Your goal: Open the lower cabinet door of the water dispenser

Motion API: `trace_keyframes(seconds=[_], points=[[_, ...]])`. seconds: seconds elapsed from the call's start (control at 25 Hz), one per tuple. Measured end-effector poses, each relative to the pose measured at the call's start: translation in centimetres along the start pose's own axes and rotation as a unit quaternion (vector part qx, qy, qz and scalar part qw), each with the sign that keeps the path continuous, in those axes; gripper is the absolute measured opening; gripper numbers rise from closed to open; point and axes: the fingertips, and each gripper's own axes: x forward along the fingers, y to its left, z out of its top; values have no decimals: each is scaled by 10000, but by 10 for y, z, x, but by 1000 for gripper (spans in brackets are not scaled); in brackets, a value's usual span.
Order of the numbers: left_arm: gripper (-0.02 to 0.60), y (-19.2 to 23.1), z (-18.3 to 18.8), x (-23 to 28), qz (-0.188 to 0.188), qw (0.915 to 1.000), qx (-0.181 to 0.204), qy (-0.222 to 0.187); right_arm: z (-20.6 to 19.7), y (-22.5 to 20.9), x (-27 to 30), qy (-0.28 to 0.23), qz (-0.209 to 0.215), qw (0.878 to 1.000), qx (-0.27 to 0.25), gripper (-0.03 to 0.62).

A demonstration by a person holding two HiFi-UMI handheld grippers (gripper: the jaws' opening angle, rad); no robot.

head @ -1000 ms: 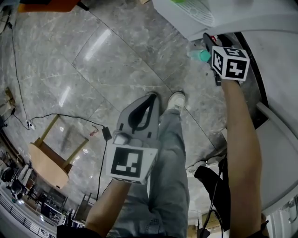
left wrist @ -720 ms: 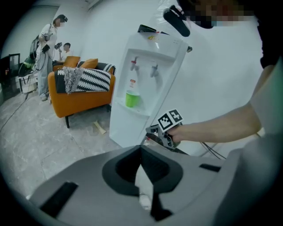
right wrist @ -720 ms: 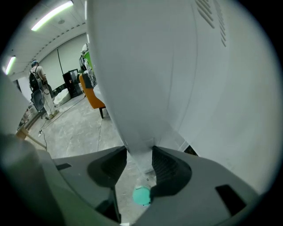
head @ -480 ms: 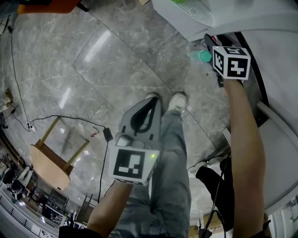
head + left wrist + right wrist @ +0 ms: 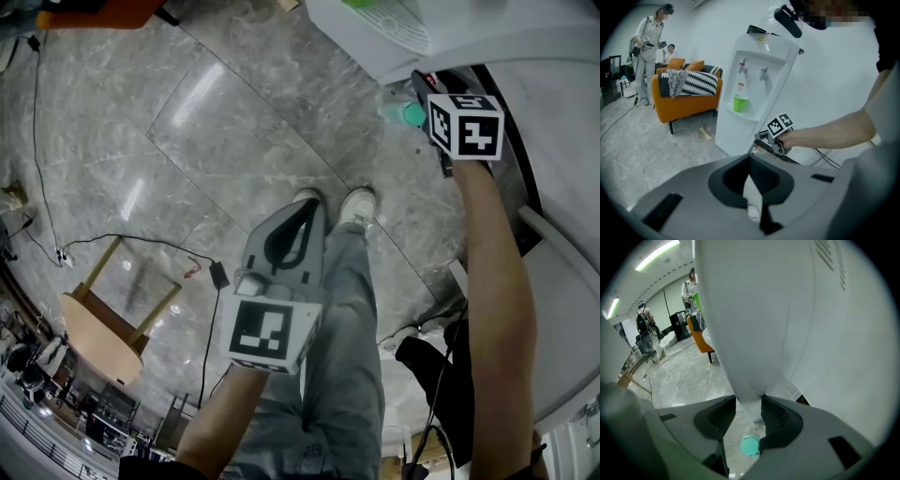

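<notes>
On a grey marble floor (image 5: 234, 122) beside a white wall (image 5: 825, 84), the right gripper (image 5: 749, 400) is closing its jaws on the low corner edge of the lower cabinet door (image 5: 740, 357) of a white water dispenser (image 5: 757, 70). Its ribbed pads already lie against both faces of the white panel. A teal round piece (image 5: 750, 445) shows just below them. The left gripper (image 5: 750, 158) hangs over the person's legs (image 5: 342, 309), well apart from the dispenser, its jaws together and empty. A green cup (image 5: 739, 103) stands in the dispenser's tap recess, and an orange sofa (image 5: 684, 89) sits beyond. Against a second ago, both grippers hold the same spots in the head view.
</notes>
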Motion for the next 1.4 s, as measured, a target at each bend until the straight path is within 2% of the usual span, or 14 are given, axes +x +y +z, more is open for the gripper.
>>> trace_keyframes(seconds=[0.28,0.84,0.96,1.12,1.4], points=[[11,-7,1,4,-10,9997,232,-19,1,0,0,-48,39,9999,108,163],[11,-2,-6,3,-6,9999,141,56,0,5,-3,-31,84,9999,73,166],[11,-4,-7,3,-12,9998,162,72,-7,28,-3,21,363,9989,-305,174],[11,-3,-7,2,-49,9999,157,47,-4,60,3,10,648,9964,-542,189],[11,8,-15,-8,41,9997,213,66,-6,95,4,-9,827,9950,-558,195]])
